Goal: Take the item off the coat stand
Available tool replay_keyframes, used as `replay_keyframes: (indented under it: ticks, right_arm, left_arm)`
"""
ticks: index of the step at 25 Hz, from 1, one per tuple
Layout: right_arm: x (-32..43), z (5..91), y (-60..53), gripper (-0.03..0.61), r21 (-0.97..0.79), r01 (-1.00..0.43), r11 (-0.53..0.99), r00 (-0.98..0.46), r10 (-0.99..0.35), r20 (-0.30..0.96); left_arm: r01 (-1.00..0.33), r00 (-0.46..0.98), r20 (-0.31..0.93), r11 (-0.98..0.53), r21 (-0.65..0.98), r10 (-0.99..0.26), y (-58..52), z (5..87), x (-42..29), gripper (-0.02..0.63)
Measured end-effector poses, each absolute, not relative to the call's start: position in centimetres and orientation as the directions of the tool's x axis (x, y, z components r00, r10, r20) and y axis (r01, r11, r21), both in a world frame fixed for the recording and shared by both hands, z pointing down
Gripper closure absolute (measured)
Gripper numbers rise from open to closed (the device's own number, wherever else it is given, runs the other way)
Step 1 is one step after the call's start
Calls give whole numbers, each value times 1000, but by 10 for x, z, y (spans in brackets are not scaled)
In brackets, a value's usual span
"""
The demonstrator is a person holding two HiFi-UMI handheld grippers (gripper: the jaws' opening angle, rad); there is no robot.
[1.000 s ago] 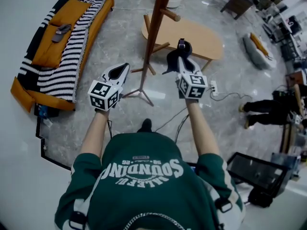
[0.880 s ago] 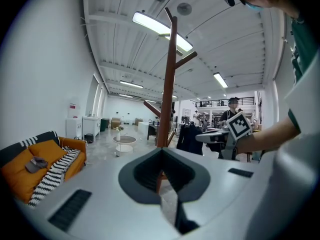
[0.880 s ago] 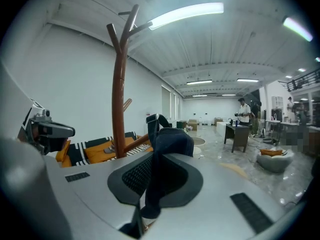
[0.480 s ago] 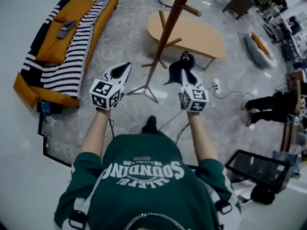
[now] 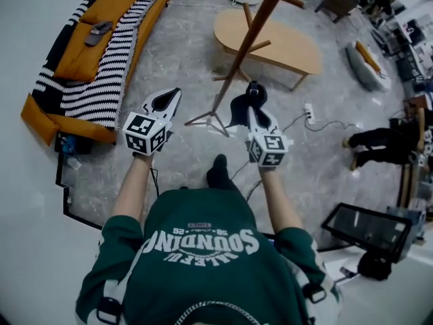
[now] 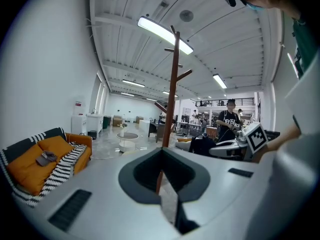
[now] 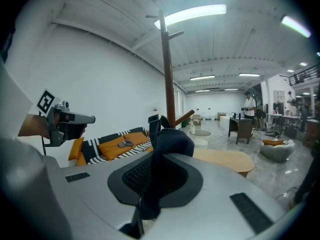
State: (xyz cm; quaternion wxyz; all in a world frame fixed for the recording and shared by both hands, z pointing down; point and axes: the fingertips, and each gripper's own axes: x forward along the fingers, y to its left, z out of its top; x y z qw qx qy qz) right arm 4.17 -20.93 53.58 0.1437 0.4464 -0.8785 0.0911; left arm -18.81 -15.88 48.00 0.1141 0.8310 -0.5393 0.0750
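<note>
Dark blue fabric item (image 7: 170,146), clamped by the right gripper (image 5: 254,117), shows its strap only in that gripper's view. Left gripper (image 5: 174,95) closed, empty. Brown wooden coat stand (image 5: 254,36) cropped at twelve o'clock.

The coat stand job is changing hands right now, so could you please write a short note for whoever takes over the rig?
Left tongs: shut and empty, held out over the floor.
Right tongs: shut on the dark fabric item, which hangs from them.
Coat stand: upright just ahead. In the left gripper view the item sits apart from its pole and pegs.
Done: the item is off the stand.
Left: probably only setting it down. Nothing in view shows where.
</note>
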Motion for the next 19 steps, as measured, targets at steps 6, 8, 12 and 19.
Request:
replay_keyframes:
  ticks: [6,8,12,19]
  right_arm:
    - [20,532,-175,557,-32,-793,609,-585,-745,322]
    - [14,530,-167,557,-33,-789,613,-590,-742,319]
    - [10,528,-159,557,-29,-788,615,-591,-743,314]
    - [14,525,-151,557,-33,-789,614,-592,-743,313]
  left_arm:
    - [-909,416,246,-400,115,-876,-134,483,-191,612]
    - [-908,419,247,-403,117,-874,-127,484,-191,612]
    - [-905,425,246,-409,118,-871,-119,486,-192,612]
    - [-903,430,239,-414,116,-870,-113,483,-185,612]
